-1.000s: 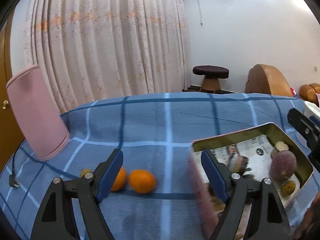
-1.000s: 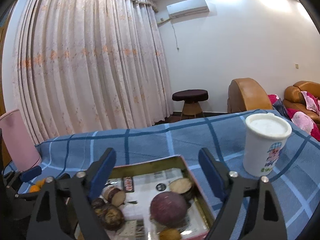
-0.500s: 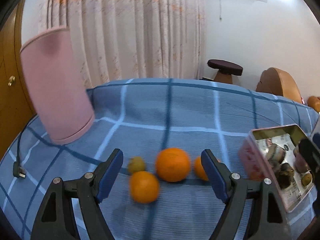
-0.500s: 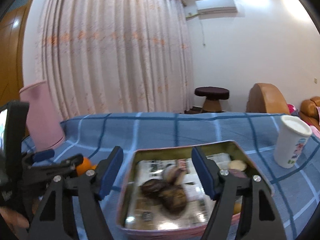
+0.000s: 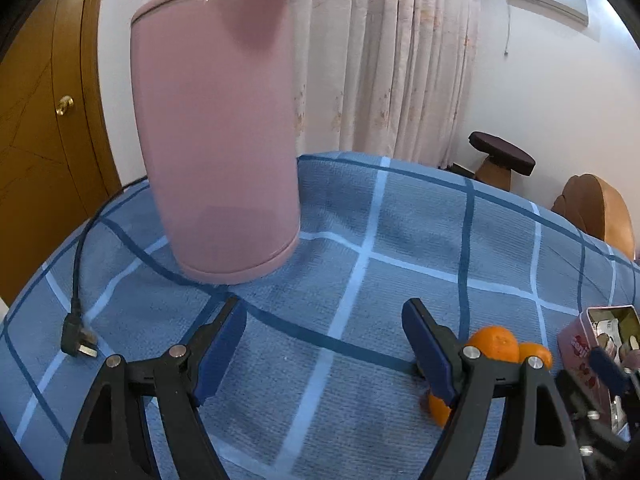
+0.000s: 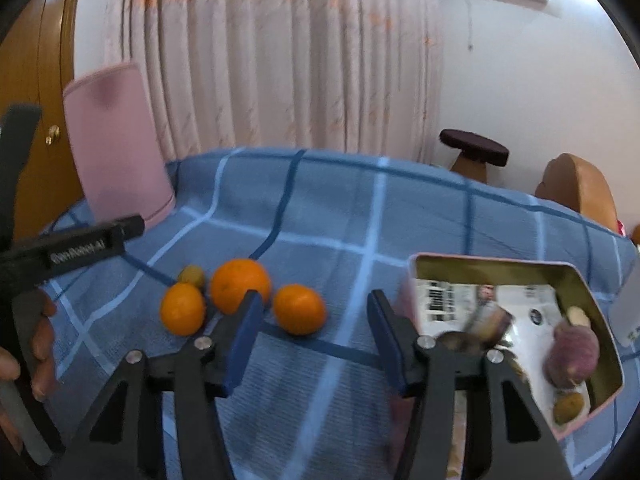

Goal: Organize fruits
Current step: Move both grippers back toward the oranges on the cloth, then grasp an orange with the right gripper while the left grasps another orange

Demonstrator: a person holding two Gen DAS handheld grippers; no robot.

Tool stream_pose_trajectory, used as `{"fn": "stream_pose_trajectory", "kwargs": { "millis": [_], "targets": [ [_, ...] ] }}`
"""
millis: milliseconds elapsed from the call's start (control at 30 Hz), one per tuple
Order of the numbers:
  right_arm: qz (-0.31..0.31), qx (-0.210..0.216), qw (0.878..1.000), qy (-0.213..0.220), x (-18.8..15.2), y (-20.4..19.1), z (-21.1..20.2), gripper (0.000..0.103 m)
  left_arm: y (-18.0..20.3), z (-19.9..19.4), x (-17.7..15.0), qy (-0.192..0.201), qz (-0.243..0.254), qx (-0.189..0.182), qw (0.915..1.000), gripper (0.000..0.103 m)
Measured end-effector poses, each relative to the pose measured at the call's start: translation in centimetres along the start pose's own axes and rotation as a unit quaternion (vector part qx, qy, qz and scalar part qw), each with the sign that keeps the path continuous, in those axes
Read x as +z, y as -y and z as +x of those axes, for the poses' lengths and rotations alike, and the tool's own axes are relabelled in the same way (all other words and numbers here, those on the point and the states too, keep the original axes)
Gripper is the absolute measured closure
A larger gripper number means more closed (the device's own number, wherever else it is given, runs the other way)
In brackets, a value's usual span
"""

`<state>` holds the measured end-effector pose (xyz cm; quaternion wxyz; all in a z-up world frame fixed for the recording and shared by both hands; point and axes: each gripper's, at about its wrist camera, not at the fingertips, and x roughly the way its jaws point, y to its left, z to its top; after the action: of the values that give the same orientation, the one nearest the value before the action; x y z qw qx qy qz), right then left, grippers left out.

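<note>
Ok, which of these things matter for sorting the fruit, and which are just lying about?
For the job: three oranges, small yellow-green fruit, tin tray with purple fruit already inside.

Just lying about: pink kettle, its plug, white cup, checked cloth.

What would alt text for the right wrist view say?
The right tongs hang open and empty over a blue checked cloth, just short of three oranges and a small yellowish fruit. A tin of mixed fruit sits right; a pink container stands far left.
</note>
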<state>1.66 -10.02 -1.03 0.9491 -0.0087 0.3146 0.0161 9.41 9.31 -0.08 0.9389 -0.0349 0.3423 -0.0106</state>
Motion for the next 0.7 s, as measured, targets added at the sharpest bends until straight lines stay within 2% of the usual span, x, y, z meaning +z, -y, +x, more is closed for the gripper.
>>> {"fn": "stream_pose_trajectory", "kwargs": {
  "millis": [200, 267, 367, 467, 700],
  "targets": [
    [-0.021, -0.007, 0.998, -0.058, 0.5, -1.0, 2.8, 0.052, 0.3, -0.1, 0.2, -0.015, 0.015, -0.013, 0.9997, 0.022],
    [-0.014, 0.0, 0.997, -0.075, 0.5, -0.7, 3.5, 0.057, 0.5, -0.3, 0.2, -0.014, 0.024, -0.014, 0.9995, 0.022],
    [-0.014, 0.004, 0.995, -0.095, 0.7, -0.5, 4.5, 0.057, 1.1, -0.4, 0.1, -0.024, 0.033, -0.034, 0.9986, 0.022],
    [-0.014, 0.004, 0.995, -0.098, 0.8, -0.6, 5.1, 0.057, 2.1, -0.1, -0.3, -0.048, 0.052, -0.069, 0.9951, 0.022],
    [0.005, 0.028, 0.995, -0.097, 0.8, -0.2, 5.1, 0.064, 4.6, -0.1, -1.7, -0.068, 0.107, -0.107, 0.9861, 0.022]
  ]
}}
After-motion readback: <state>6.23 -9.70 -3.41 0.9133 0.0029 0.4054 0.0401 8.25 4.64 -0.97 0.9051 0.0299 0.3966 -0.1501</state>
